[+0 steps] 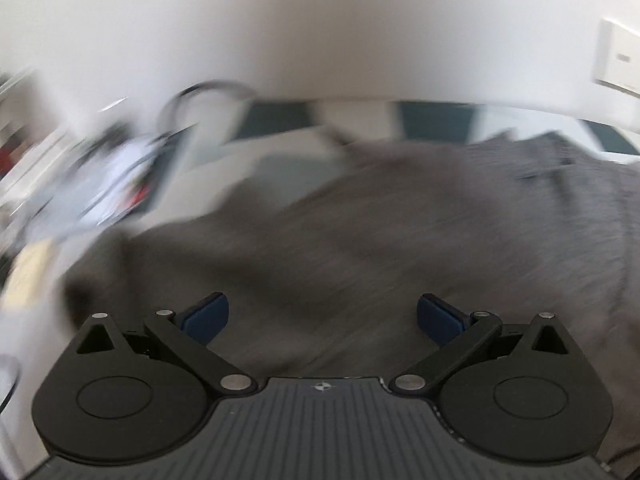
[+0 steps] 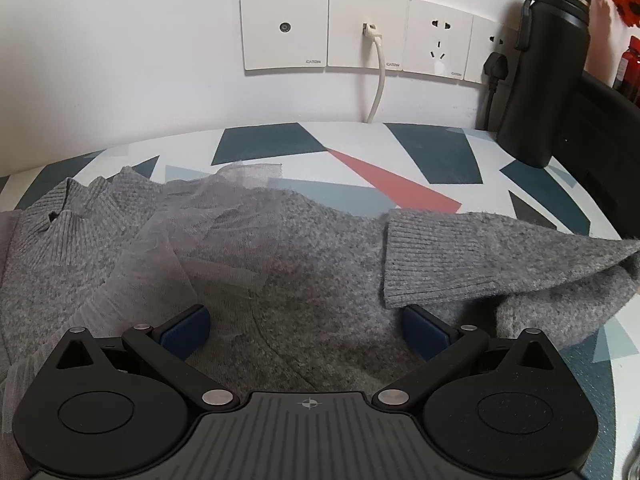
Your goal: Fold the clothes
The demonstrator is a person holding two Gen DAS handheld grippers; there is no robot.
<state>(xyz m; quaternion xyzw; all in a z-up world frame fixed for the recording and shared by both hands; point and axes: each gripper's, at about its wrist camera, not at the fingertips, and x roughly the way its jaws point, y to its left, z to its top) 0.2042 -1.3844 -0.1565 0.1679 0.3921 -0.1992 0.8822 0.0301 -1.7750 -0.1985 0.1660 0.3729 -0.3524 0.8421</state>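
Both wrist views look forward and slightly down, close above a grey sweater (image 2: 304, 240) on the patterned bench (image 2: 432, 152). The right view faces the wall sockets (image 2: 360, 30). The left view is motion-blurred; both share sweater, bench and wall.

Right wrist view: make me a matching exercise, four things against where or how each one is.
Things:
1. sweater
2. bottle
3. white cable
4. cuff

Places or states:
A. plugged into a wall plate
B. standing upright at the far right by the wall
C. spread over the patterned table
D. folded in over the sweater body

Pairs: 1-C, 2-B, 3-A, 4-D
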